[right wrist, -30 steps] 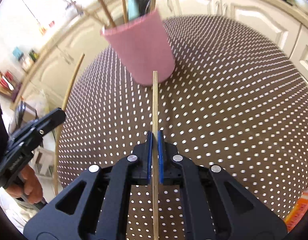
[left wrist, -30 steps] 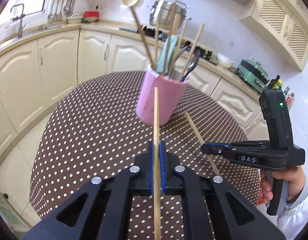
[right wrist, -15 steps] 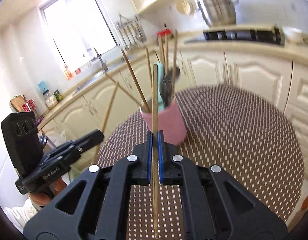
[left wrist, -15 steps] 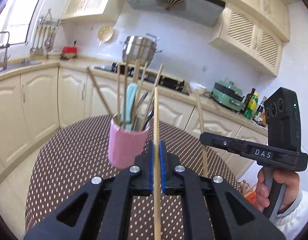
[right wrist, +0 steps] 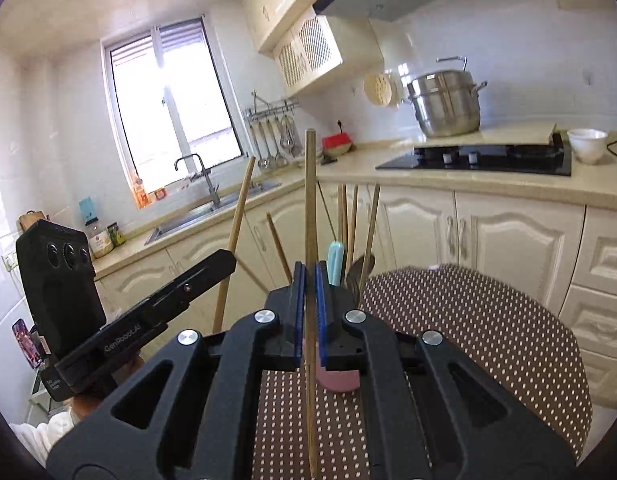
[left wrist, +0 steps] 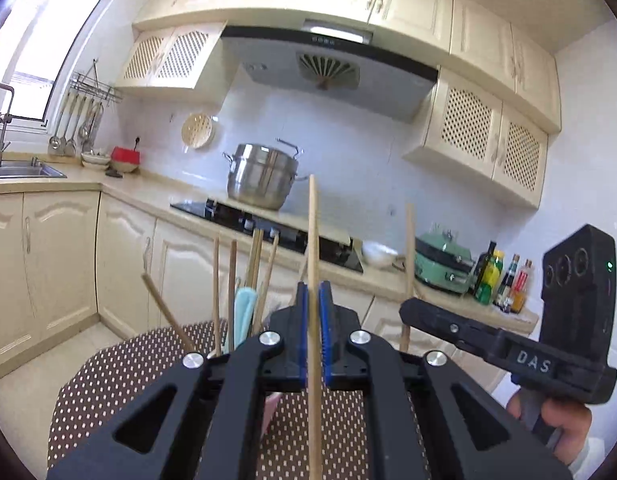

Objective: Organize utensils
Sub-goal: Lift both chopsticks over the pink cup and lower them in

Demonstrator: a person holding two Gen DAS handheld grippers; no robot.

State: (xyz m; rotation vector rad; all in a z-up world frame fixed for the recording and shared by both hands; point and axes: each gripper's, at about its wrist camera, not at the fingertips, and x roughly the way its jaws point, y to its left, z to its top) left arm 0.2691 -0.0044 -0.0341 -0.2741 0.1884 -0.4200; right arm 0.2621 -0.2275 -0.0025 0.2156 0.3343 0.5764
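My left gripper (left wrist: 313,300) is shut on a wooden chopstick (left wrist: 312,232) that stands upright between the blue pads. My right gripper (right wrist: 308,280) is shut on a second upright chopstick (right wrist: 310,184). Each gripper shows in the other's view: the right gripper (left wrist: 412,310) with its chopstick (left wrist: 409,248) on the right, the left gripper (right wrist: 224,260) with its chopstick (right wrist: 238,216) on the left. The pink utensil cup (right wrist: 338,378) stands on the dotted table behind the jaws, mostly hidden. Several wooden sticks (left wrist: 216,280) and a teal handle (left wrist: 244,312) rise from it.
The round table with the brown dotted cloth (right wrist: 488,328) lies below both grippers. Kitchen cabinets (left wrist: 56,248), a sink (right wrist: 212,204), a hob (right wrist: 476,158) and a steel pot (left wrist: 262,176) line the counter behind. A person's hand (left wrist: 556,424) holds the right gripper's handle.
Both grippers rose and tilted up from looking down at the table to nearly level, each still holding its chopstick. The pink cup dropped behind the jaws in both views.
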